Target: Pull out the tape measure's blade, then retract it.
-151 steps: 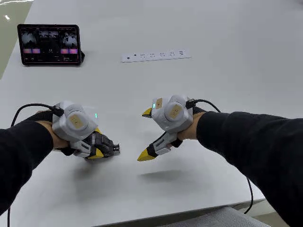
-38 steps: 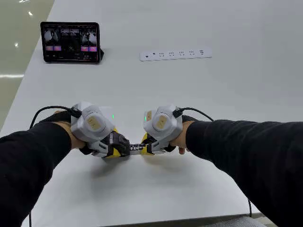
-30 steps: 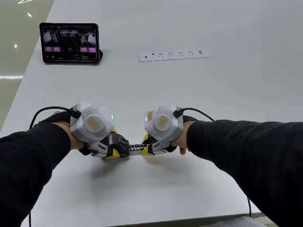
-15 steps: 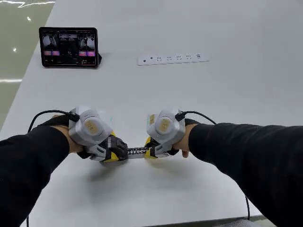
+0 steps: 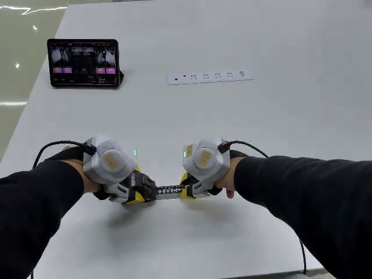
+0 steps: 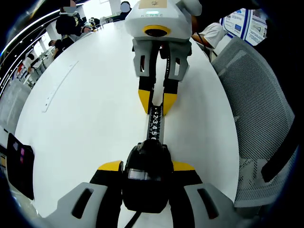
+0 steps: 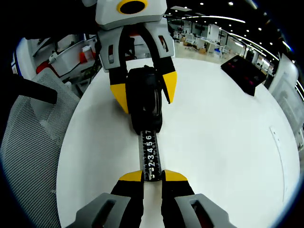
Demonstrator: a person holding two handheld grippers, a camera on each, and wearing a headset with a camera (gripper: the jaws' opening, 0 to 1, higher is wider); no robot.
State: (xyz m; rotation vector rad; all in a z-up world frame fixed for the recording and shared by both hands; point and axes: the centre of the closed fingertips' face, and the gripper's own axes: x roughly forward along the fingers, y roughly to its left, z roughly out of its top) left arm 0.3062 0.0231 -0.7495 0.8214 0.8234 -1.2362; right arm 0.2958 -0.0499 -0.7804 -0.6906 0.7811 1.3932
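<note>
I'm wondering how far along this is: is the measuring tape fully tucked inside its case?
No, a short numbered stretch of blade runs out of the black case to the right tool.

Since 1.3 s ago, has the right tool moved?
Yes: the right tool shifted rightward against the white power strip, away from the black-and-yellow tape measure, baring more blade.

Black long sleeves [image 5: 35,197] cover both arms. The left gripper [image 5: 139,189] and right gripper [image 5: 185,190] share rounded grey-white housings [image 5: 102,168], tan square patches [image 5: 109,160] and yellow-tipped jaws. Black cables [image 5: 49,145] trail toward nine and three o'clock.
</note>
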